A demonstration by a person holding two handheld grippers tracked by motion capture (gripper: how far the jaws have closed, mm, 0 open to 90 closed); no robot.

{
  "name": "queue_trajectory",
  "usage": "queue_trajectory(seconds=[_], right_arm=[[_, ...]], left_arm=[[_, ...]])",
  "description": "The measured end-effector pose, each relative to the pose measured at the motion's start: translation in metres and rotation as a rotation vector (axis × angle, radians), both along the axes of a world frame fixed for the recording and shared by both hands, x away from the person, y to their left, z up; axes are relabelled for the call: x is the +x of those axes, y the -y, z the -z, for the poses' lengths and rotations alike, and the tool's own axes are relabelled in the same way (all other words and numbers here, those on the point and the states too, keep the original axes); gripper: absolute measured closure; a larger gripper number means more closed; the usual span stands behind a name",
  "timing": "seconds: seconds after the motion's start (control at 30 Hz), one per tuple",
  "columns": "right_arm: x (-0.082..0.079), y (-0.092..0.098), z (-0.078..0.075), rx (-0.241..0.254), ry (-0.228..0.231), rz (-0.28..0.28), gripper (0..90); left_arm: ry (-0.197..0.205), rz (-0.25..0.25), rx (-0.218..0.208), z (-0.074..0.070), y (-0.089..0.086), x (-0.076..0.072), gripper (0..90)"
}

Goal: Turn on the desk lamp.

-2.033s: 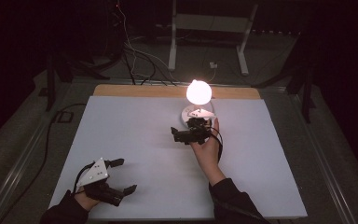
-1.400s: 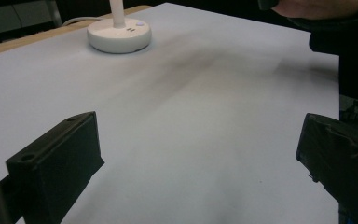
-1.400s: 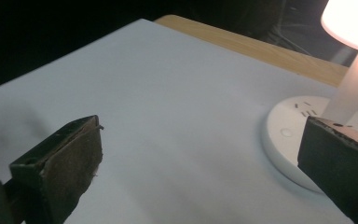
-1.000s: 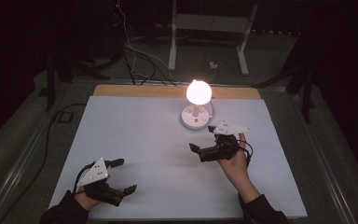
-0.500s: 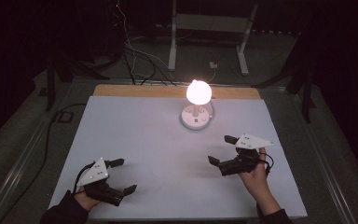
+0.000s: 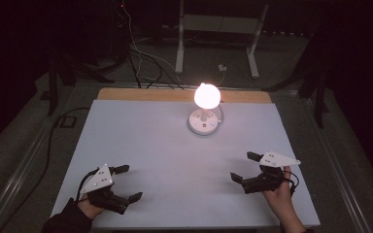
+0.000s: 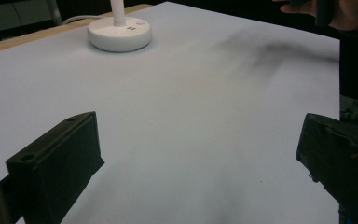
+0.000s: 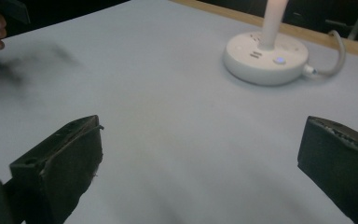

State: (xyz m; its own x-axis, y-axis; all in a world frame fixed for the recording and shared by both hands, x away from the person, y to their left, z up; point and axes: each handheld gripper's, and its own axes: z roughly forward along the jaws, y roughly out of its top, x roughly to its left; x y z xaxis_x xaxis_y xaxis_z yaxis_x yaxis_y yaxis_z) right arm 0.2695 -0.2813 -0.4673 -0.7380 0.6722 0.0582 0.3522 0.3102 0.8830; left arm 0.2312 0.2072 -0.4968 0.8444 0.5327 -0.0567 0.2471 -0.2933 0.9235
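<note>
Left gripper [image 6: 126,183]: you hold it low over the near left corner of the desk [image 6: 141,131], its fingers [image 7: 56,161] spread wide with nothing between them.
Right gripper [image 6: 245,167]: you hold it over the near right part of the desk, fingers [image 8: 60,161] also spread wide and holding nothing; the grey three-cornered plate sits on top of it.
Your hands: your left hand [image 6: 90,206] and dark sleeve come in at the bottom left of the high view; your right hand [image 6: 279,191] comes in at the bottom right.
Lamp [image 6: 205,109]: it stands toward the far edge of the desk, a little right of the middle, well apart from both grippers.
Lamp bulb [image 6: 206,95]: round and glowing brightly on a short white stem.
Lamp base [image 8: 265,56]: a round white disc with a small lit button on top; a white cord leaves its side toward the far edge.
Left gripper view: the lamp base [image 7: 119,33] lies far ahead at the upper left, past bare white desk.
Right gripper view: the base lies ahead at the upper right.
Desk surface: white sheet, a wooden strip [image 6: 145,93] along its far edge.
</note>
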Motion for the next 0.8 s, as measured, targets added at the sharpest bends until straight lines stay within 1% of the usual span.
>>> queue_trajectory(seconds=[0.03, 0.07, 0.13, 0.17, 0.2, 0.23, 0.27, 0.37, 0.47, 0.5, 0.57, 0.6, 0.7, 0.8], right_arm=[[-0.002, 0.006, 0.004, -0.010, -0.009, 0.017, 0.0], [-0.003, 0.008, 0.007, -0.017, -0.018, 0.018, 0.0], [-0.006, 0.013, 0.012, -0.028, -0.034, 0.029, 0.0], [-0.007, 0.014, 0.015, -0.045, -0.037, 0.034, 0.0], [-0.007, 0.014, 0.015, -0.045, -0.037, 0.034, 0.0], [-0.008, 0.016, 0.018, -0.056, -0.040, 0.037, 0.0], [-0.011, 0.019, 0.024, -0.072, -0.050, 0.045, 0.0], [-0.013, 0.024, 0.031, -0.101, -0.071, 0.062, 0.0], [-0.016, 0.029, 0.034, -0.140, -0.072, 0.093, 0.0], [-0.016, 0.029, 0.034, -0.140, -0.072, 0.093, 0.0], [-0.019, 0.034, 0.039, -0.157, -0.090, 0.106, 0.0], [-0.019, 0.034, 0.039, -0.157, -0.090, 0.106, 0.0], [-0.020, 0.038, 0.043, -0.158, -0.111, 0.113, 0.0], [-0.020, 0.037, 0.044, -0.168, -0.116, 0.111, 0.0]], left_arm=[[0.000, -0.001, 0.001, 0.000, 0.000, 0.000, 0.4], [0.000, 0.000, 0.001, 0.000, 0.000, 0.000, 0.4], [0.001, -0.001, 0.001, 0.000, 0.000, 0.000, 0.4], [0.000, -0.001, 0.001, 0.000, 0.000, 0.000, 0.4], [0.000, 0.000, 0.001, 0.000, 0.000, 0.000, 0.4], [0.000, 0.000, 0.002, 0.000, 0.000, 0.000, 0.4], [0.000, -0.001, 0.002, 0.000, 0.000, 0.000, 0.4], [0.000, 0.001, 0.002, 0.000, 0.000, 0.000, 0.4], [-0.002, 0.002, 0.002, 0.000, 0.000, 0.000, 0.4], [-0.002, 0.002, 0.002, 0.000, 0.000, 0.000, 0.4], [-0.002, 0.002, 0.002, 0.000, 0.000, -0.001, 0.4], [-0.002, 0.002, 0.002, 0.000, 0.000, 0.000, 0.4], [-0.003, 0.002, 0.005, 0.000, 0.001, 0.000, 0.4], [-0.005, 0.001, 0.007, 0.000, 0.001, 0.000, 0.4]])
